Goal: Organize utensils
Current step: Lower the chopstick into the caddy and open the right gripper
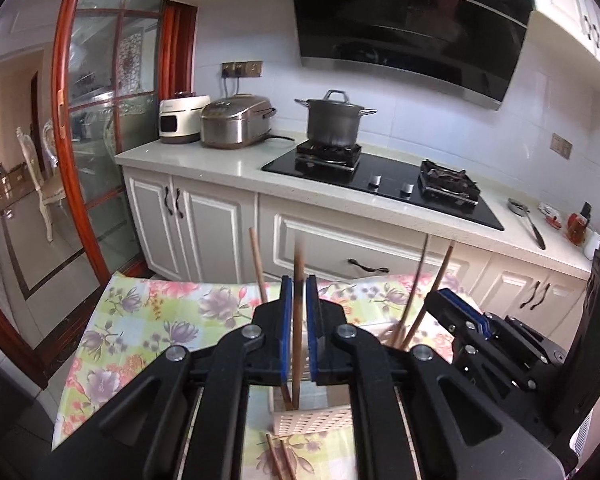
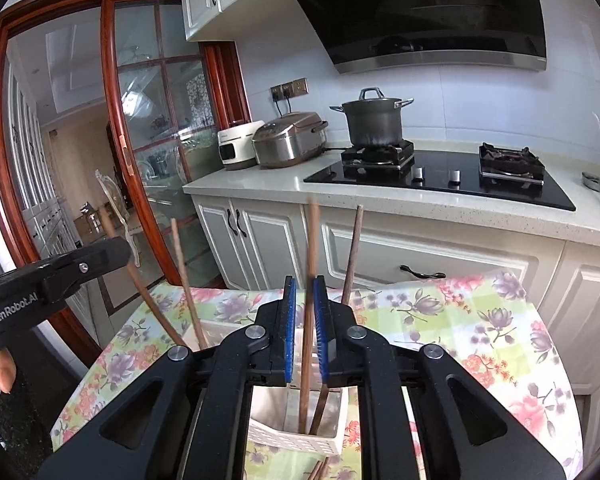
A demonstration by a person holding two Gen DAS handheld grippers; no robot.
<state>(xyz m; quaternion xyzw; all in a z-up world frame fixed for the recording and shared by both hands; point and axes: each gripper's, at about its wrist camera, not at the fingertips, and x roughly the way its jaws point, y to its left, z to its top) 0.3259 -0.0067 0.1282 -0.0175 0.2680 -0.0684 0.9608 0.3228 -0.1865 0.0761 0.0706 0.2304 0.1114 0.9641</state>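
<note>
Right now both grippers sit over the white slotted holder (image 2: 300,436) on the floral tablecloth (image 2: 480,320). L gripper (image 1: 299,316) has its blue pads w/ a slight gap each side of an upright chopstick (image 1: 298,280); can't tell if it's clamped. R gripper (image 2: 305,316) same, around another chopstick (image 2: 311,248), grip unclear. More sticks lean in holder; two loose chopsticks (image 1: 280,460) lie on cloth just beside it.
</note>
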